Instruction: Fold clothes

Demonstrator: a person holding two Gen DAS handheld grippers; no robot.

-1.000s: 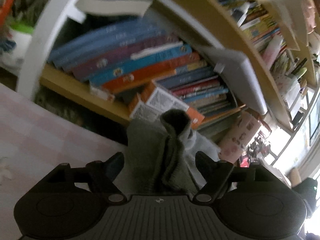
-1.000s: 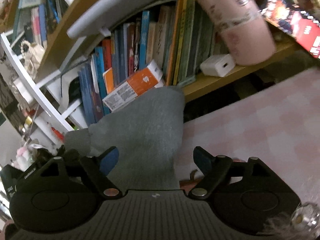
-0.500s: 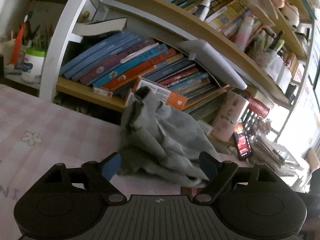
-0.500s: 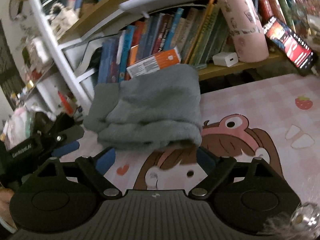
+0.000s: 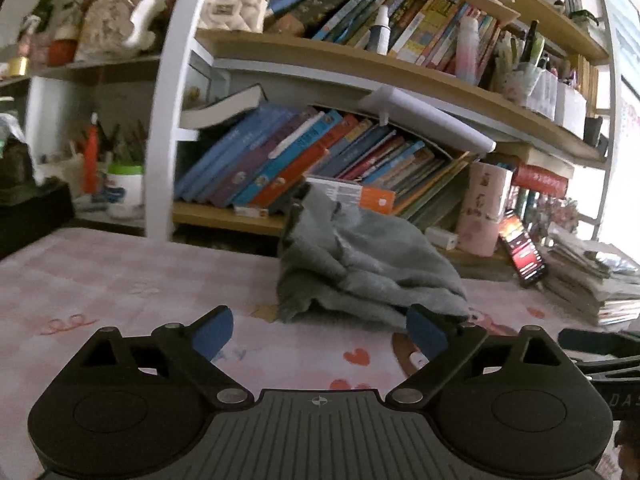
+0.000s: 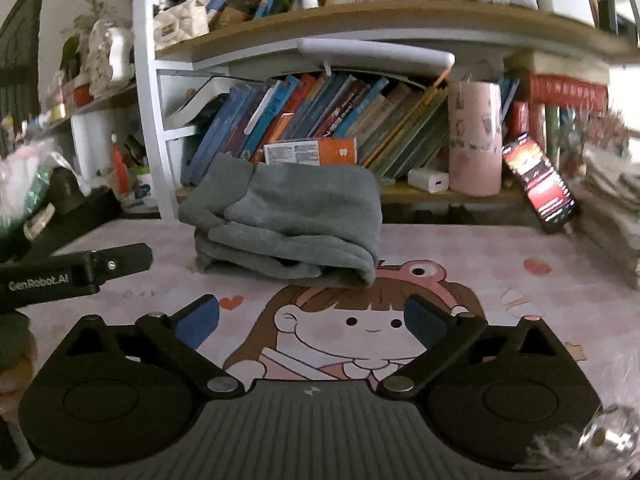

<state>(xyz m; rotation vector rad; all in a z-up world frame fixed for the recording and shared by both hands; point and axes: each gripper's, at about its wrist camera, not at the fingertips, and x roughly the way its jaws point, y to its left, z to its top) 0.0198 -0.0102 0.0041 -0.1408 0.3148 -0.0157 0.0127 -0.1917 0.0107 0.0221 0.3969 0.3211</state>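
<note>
1. Grey garment (image 6: 286, 224), thick and soft like fleece, lies folded into a squat stack of layers on a pink table mat (image 6: 460, 264) printed with a cartoon girl in a frog hat.
2. From the right wrist view the fold looks tidy, with a rounded folded edge on the right and one loose flap sticking out at upper left.
3. From the left wrist view the same garment (image 5: 360, 268) looks more rumpled, with a corner poking up at its back.
4. It sits at the far side of the mat, just in front of a bookshelf (image 6: 360, 20).
5. Left gripper (image 5: 319, 331) hovers above the mat with its blue-padded jaws spread wide, holding nothing, short of the garment.
6. Right gripper (image 6: 312, 317) is also spread wide and empty, over the cartoon girl's face, apart from the garment.
7. Shelf compartment behind the garment holds a row of leaning books (image 6: 312, 116), an orange-and-white box (image 6: 310, 151), a white charger (image 6: 430, 181) and a pink cylinder (image 6: 474, 138).
8. Phone (image 6: 540, 182) with a lit screen leans at the right.
</note>
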